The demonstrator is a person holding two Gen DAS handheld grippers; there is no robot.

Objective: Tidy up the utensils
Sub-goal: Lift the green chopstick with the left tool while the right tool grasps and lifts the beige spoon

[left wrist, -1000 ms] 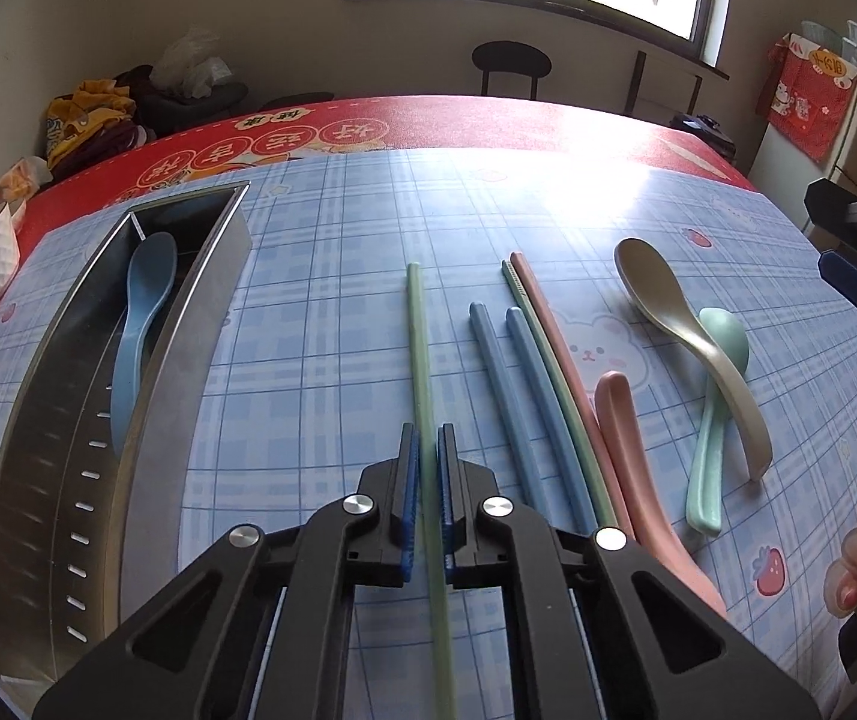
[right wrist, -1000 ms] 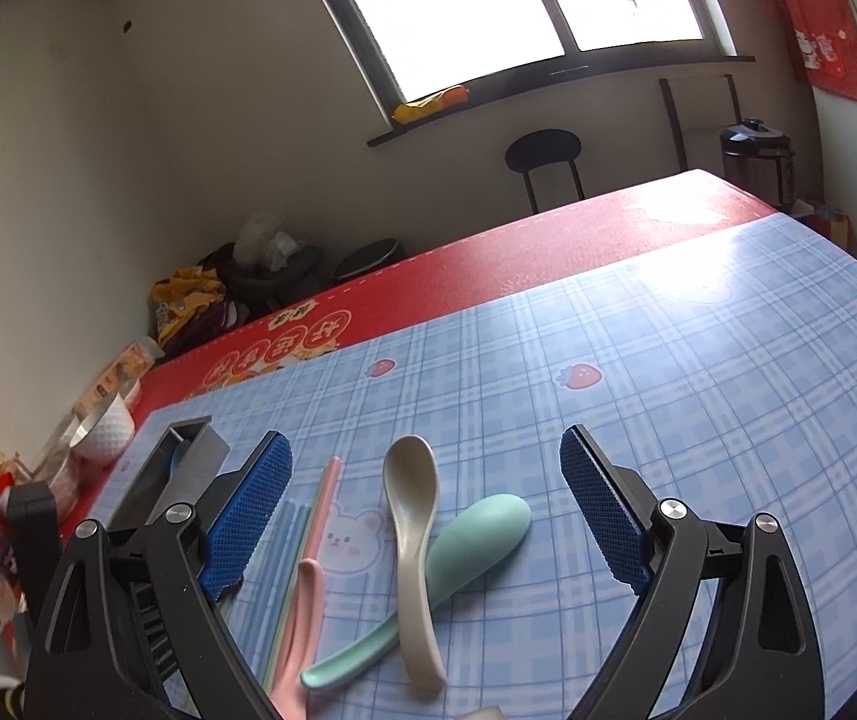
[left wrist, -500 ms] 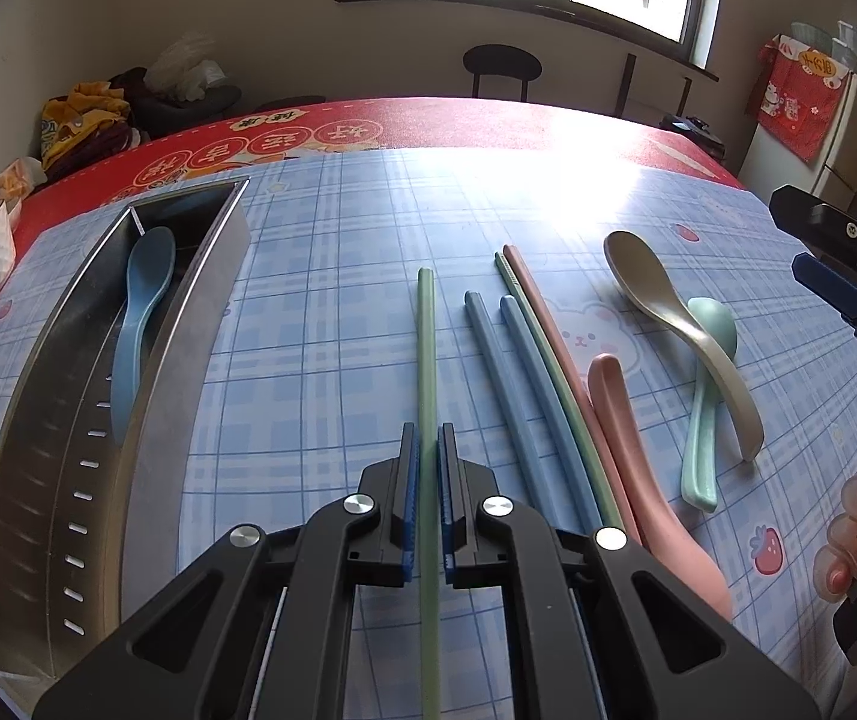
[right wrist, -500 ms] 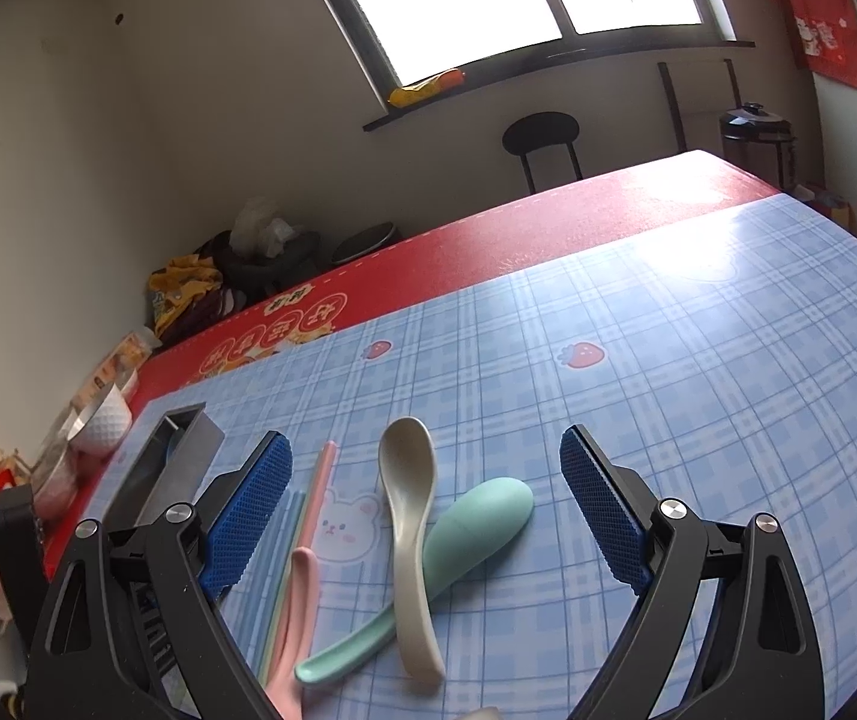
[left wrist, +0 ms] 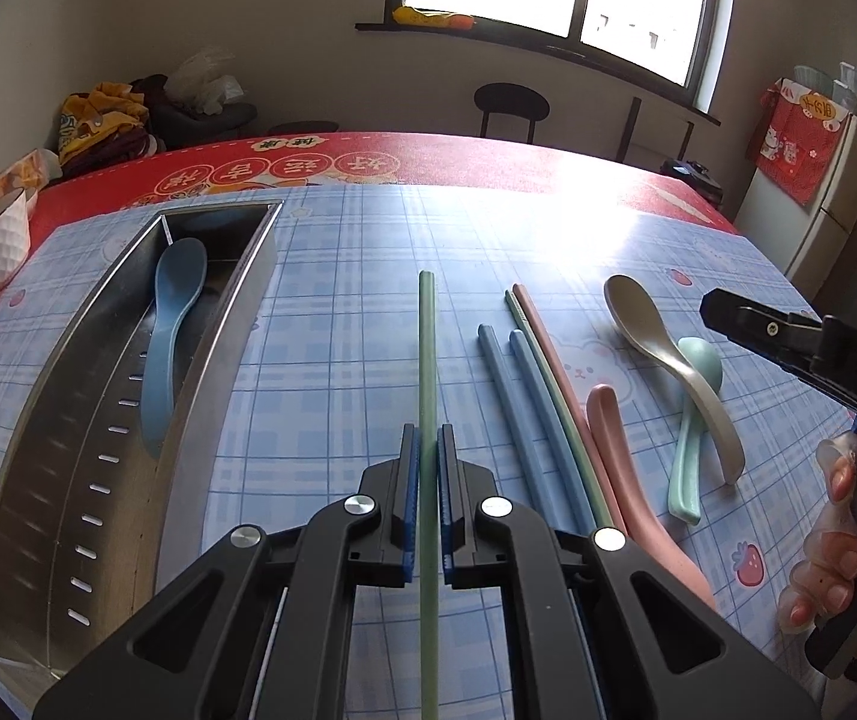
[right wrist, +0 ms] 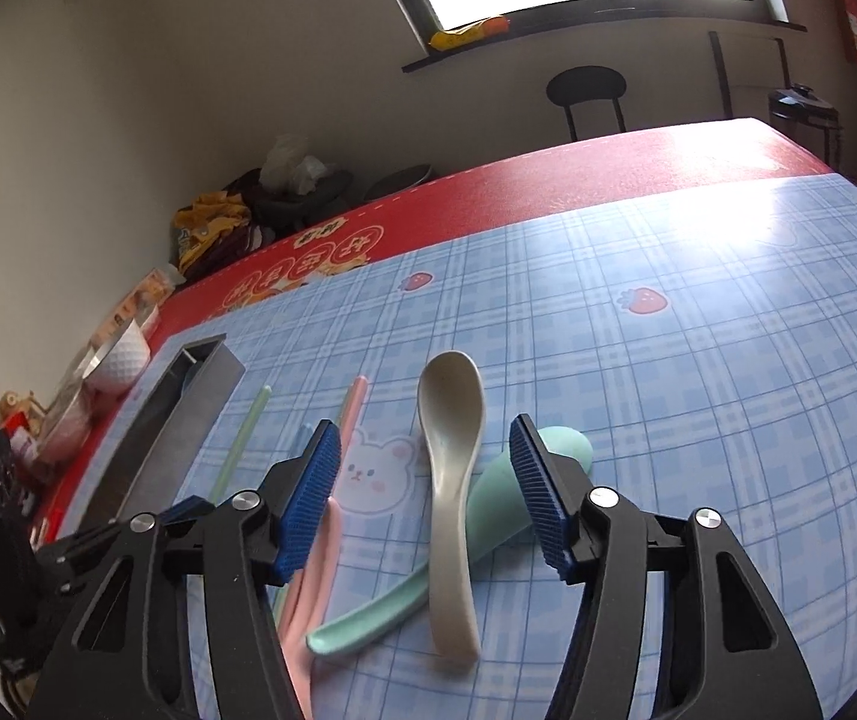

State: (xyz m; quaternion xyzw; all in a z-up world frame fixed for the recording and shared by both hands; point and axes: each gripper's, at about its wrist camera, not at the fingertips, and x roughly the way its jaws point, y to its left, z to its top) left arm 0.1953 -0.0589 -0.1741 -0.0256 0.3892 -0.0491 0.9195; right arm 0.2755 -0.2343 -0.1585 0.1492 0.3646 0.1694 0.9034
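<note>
The left tool (left wrist: 422, 468) grips the green chopstick (left wrist: 426, 360), right of the steel tray (left wrist: 200, 396). The right tool (right wrist: 425, 468), its half-open jaws just closing, straddles the beige spoon (right wrist: 449, 480) untouched; centre on its handle before pinching.

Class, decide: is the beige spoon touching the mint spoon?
Touching. The right wrist view shows the beige spoon lying across the mint spoon, its handle resting on it with no gap.

You've got a brushed, reflective steel slotted tray (left wrist: 218, 324), matt plastic beige spoon (right wrist: 449, 420), matt green chopstick (left wrist: 427, 360), glossy blue plaid tablecloth (right wrist: 698, 390), ribbed blue pads (right wrist: 314, 498).
</note>
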